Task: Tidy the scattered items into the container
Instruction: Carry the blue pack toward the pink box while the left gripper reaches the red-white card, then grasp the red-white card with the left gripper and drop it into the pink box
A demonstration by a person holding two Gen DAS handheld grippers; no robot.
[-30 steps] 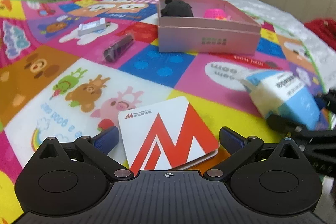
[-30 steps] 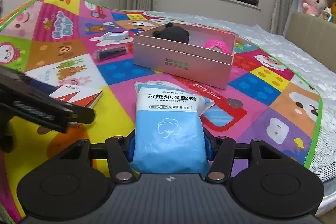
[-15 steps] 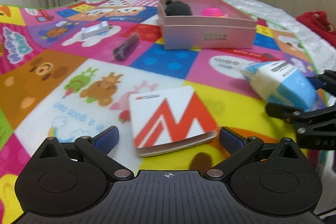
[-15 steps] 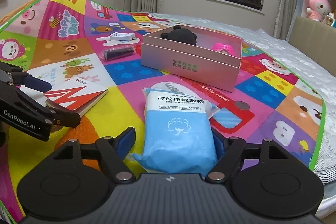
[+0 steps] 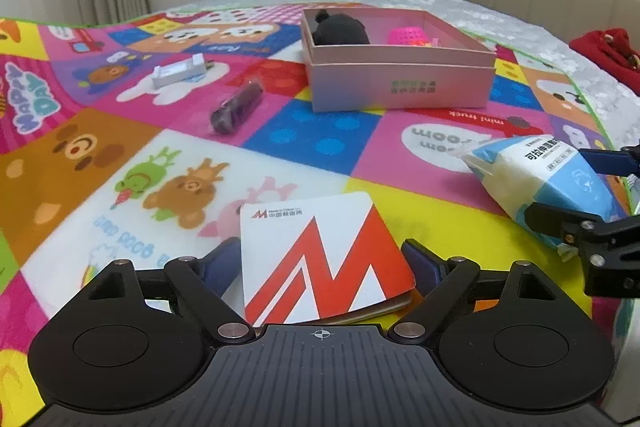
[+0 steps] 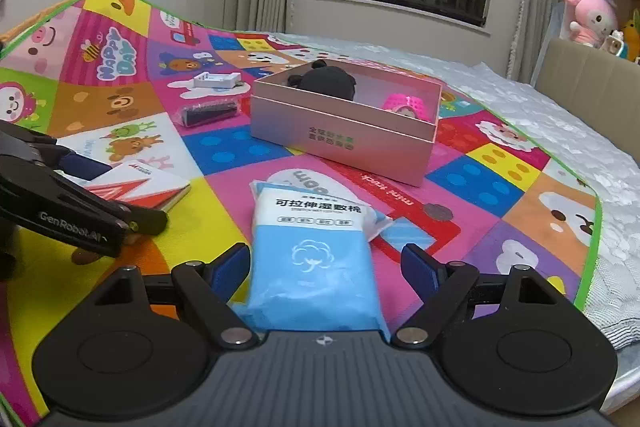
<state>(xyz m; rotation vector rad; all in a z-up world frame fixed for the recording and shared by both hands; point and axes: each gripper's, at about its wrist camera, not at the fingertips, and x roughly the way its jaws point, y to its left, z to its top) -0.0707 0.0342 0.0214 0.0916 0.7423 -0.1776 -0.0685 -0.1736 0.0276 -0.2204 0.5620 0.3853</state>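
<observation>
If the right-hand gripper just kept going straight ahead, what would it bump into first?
The blue cotton pack already lies between the open fingers of the right gripper, so it would meet that first. Beyond it, roughly in line, stands the pink box, though the depth is hard to judge.

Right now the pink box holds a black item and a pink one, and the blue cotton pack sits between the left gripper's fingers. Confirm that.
One detail is wrong: the blue cotton pack sits between the fingers of the right gripper, as the right wrist view shows. The left gripper brackets the red-and-white booklet. The pink box does hold a black item and a pink one.
</observation>
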